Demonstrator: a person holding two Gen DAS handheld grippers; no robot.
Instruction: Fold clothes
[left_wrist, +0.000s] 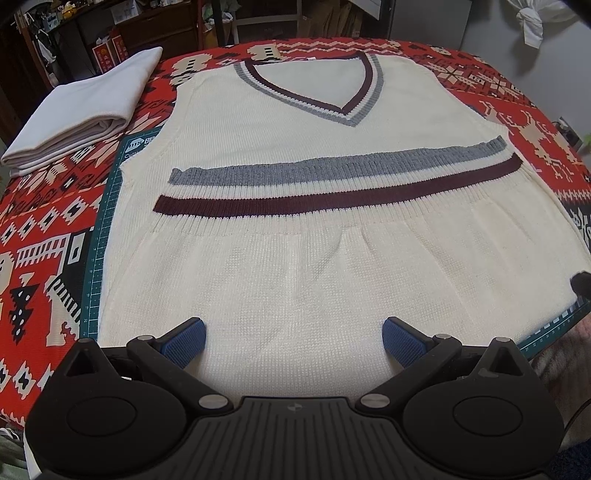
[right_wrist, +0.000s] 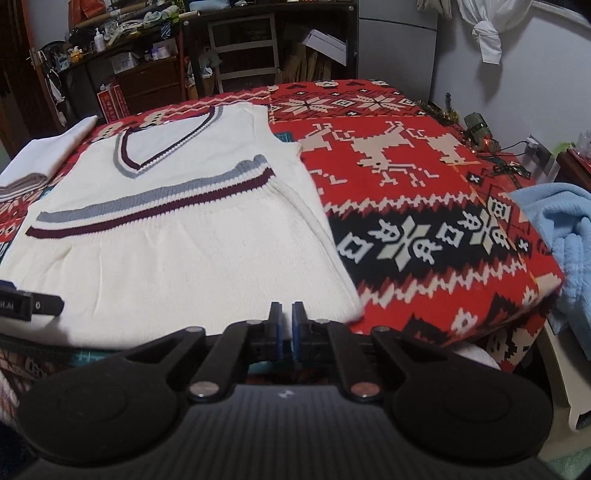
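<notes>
Presently, in the left wrist view, the left gripper (left_wrist: 293, 334) is seen spread wide, its blue pads (left_wrist: 184, 338) over the near part of a cream vest (left_wrist: 314, 221), nothing held. The vest is laid flat on a green mat (left_wrist: 98, 266), hem doubled up; a folded white cloth (left_wrist: 81, 114) lies beside.

In the right wrist view, the right gripper (right_wrist: 287, 325) is seen nearly closed at the vest's (right_wrist: 177, 236) near right edge; whether fabric is pinched cannot be told. A blue towel (right_wrist: 557, 221) is shown only here.

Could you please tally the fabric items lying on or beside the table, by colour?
Cream knit vest with grey and maroon stripes: 1
White folded cloth: 1
Light blue towel, at the table's right edge: 1
Red patterned blanket covering the table: 1
Total: 4
</notes>
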